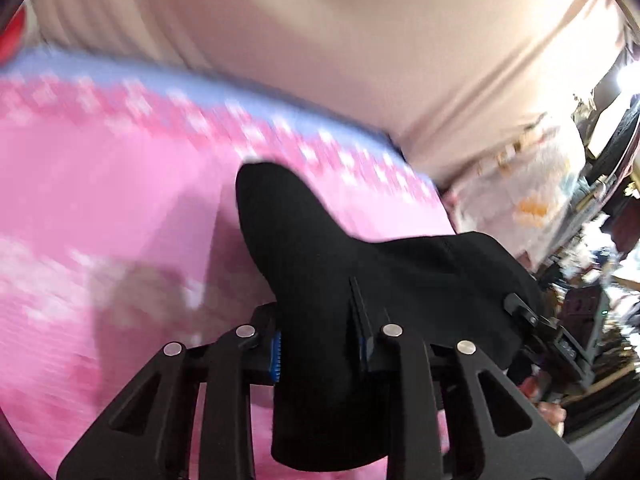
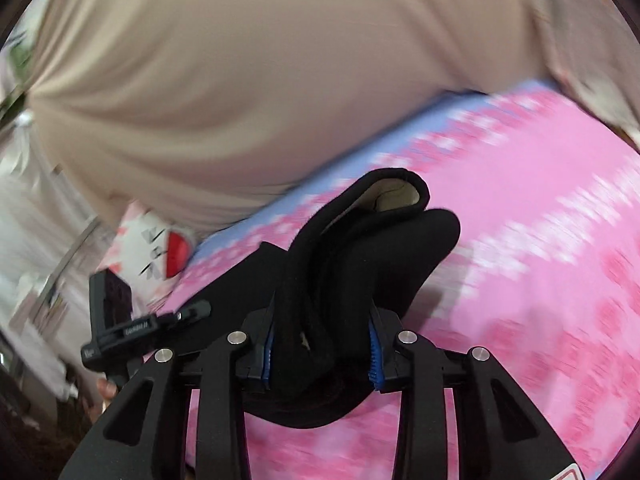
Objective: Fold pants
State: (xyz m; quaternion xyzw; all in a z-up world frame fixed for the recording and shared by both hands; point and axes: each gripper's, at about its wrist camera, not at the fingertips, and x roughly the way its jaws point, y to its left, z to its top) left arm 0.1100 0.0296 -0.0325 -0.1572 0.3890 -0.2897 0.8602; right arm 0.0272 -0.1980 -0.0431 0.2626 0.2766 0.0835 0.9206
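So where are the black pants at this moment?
The black pants are clamped in both grippers, left gripper and right gripper, raised over the pink patterned sheet, with the person's beige shirt just behind.

left gripper clamped, right gripper clamped

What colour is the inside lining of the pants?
Beige, against the black pants; the lining shows best in the right wrist view.

pink patterned cover with blue border | beige garment behind | white-red bag beside
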